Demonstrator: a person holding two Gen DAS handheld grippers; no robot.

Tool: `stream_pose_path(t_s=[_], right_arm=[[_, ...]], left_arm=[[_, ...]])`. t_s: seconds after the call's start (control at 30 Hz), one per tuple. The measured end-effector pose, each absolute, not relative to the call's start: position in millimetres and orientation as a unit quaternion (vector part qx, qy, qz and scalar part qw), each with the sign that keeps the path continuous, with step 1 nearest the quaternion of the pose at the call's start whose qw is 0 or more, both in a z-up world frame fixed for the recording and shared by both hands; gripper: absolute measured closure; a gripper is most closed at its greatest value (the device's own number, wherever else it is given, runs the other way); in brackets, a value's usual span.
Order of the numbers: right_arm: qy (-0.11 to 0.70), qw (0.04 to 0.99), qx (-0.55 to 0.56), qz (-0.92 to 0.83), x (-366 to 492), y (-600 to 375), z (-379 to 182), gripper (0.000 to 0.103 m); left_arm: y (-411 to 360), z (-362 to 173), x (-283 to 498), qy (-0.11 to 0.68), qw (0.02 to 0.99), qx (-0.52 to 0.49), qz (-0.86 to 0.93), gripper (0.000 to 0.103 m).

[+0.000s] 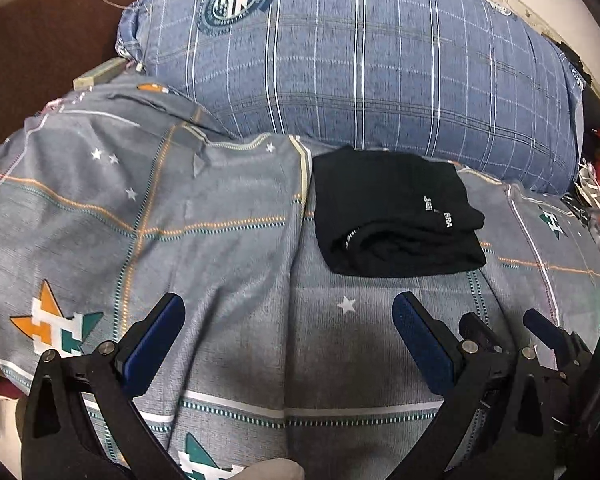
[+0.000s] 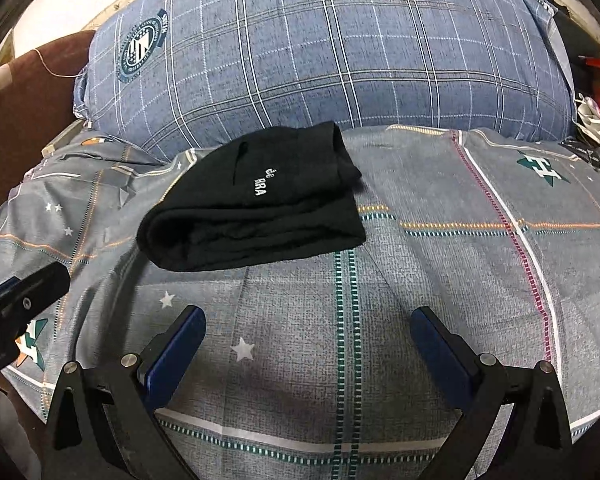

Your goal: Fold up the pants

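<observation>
Nearest the pants, on the near side:
Left gripper (image 1: 288,320): hovering with fingers spread wide, gripping nothing.
Right gripper (image 2: 308,332): hovering alongside, fingers likewise parted and gripping nothing.
Bedsheet (image 1: 236,320): lying wrinkled beneath the pants.
Pants (image 2: 252,208): black, lying folded into a compact bundle, white lettering facing up.
Pillow (image 1: 360,60): blue plaid, sitting just behind the pants.

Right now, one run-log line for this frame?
pants: folded, on bedsheet | left gripper: open, empty | right gripper: open, empty | pillow: behind pants
</observation>
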State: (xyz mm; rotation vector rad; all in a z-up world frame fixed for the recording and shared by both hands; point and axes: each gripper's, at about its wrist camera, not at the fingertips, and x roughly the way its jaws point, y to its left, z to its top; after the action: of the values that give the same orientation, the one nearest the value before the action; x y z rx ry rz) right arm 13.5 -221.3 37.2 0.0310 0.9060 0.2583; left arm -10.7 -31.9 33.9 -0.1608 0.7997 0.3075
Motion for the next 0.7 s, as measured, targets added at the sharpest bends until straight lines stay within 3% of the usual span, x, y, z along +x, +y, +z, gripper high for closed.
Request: stream_pose_path(t_s=[0.7], right_arm=[[0.457,0.879,-0.015,0.135,34.2,-211.3,25.3,0.0]], left_arm=[[-27.4,4.2,6.6,0.435,0.885,-0.104,0.128,0.0]])
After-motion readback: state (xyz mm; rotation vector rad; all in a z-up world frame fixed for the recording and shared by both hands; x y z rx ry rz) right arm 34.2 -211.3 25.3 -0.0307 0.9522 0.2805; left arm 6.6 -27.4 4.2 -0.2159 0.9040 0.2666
